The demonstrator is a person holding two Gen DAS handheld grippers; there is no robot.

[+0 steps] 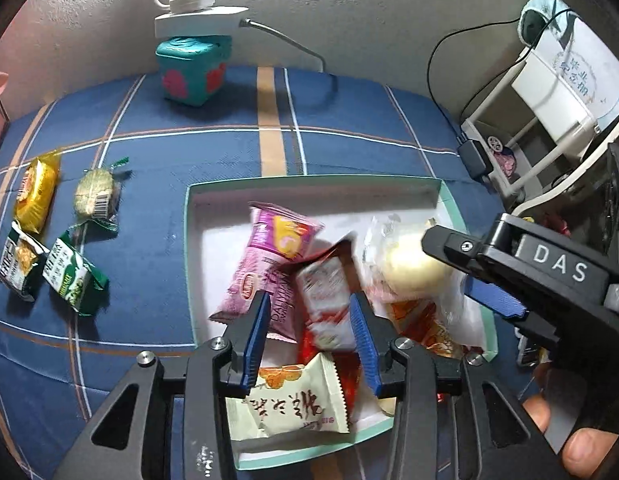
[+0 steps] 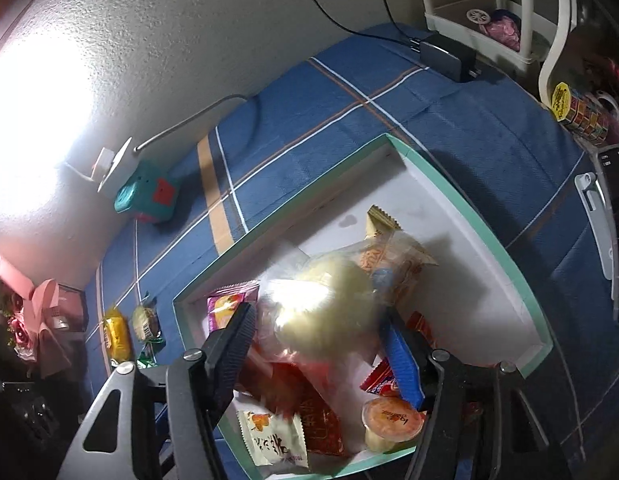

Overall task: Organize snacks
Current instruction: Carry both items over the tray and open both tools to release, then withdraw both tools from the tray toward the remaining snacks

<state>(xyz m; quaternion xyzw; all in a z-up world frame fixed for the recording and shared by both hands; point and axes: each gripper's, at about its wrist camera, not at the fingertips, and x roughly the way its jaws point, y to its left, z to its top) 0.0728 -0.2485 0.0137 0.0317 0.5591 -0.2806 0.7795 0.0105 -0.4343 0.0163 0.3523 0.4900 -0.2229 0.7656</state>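
Blue plaid cloth (image 1: 157, 240), red-white packet (image 1: 323, 300) between left jaws, box (image 1: 191, 248)

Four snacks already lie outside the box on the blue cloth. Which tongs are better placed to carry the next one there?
Probably the left tongs: they grip a red-and-white packet, nearer those snacks. The right tongs straddle a wrapped bun.

Box (image 1: 317, 186) w/ teal rim: back-left corner bare, rest crowded w/ snack packs. Cloth (image 1: 213, 152) betw. box and teal cube (image 1: 191, 70) free. Four packets (image 1: 57, 236) left of box; white rack (image 1: 549, 120) crowds right.
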